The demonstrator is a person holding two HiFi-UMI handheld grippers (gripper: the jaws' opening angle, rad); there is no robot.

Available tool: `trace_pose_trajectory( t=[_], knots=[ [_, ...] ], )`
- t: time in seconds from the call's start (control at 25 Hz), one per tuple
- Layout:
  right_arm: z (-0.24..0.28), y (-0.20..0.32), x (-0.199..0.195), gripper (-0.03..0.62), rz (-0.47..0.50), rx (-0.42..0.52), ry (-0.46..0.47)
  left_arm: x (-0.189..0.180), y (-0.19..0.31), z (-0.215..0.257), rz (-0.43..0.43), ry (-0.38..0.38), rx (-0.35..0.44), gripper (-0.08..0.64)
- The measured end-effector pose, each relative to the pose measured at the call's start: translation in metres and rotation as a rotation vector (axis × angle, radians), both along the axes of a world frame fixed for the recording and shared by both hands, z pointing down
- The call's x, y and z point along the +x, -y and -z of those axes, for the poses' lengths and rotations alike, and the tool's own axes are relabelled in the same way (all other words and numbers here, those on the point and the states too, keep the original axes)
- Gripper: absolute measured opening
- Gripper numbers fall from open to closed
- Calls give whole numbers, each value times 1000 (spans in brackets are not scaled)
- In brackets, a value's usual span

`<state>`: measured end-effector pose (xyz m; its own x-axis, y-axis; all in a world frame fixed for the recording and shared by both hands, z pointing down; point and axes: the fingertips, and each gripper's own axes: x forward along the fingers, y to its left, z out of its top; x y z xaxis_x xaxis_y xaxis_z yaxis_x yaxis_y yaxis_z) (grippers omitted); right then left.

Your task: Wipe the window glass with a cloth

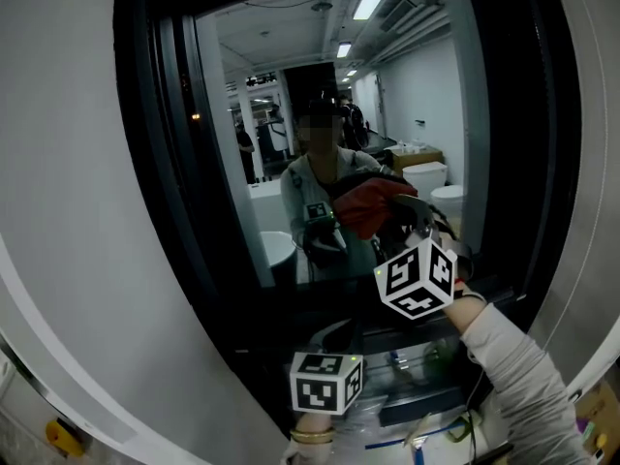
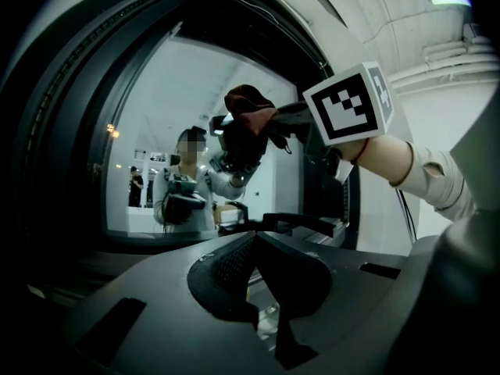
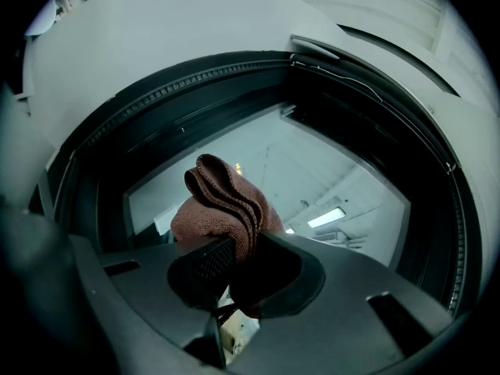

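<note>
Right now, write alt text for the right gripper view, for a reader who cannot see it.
The right claw is shut on a folded reddish-brown cloth, held in front of the window glass, which sits in a dark curved frame.

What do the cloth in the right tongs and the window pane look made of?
The folded reddish-brown cloth, clamped in the right tongs, looks like terry or microfibre: fuzzy nap, ribbed hemmed edges. The dark-framed window pane looks like smooth glossy glass: it shows clear reflections.
</note>
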<state>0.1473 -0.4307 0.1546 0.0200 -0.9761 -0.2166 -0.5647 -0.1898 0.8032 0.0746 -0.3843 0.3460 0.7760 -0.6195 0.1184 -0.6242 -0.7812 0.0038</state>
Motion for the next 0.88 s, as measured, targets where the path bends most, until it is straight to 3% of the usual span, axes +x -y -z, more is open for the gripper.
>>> trace_pose_trajectory(
  t=[0.52,0.68,0.88],
  knots=[
    [-91,1,7,57,-25,-114,64,3,-3,-26,-44,22,-35,5],
    [-99,2,7,57,-20,-124,116,1,-1,-29,-57,25,-35,5],
    [-96,2,7,57,-30,-113,113,0,1,-27,-72,27,-34,5]
  ],
)
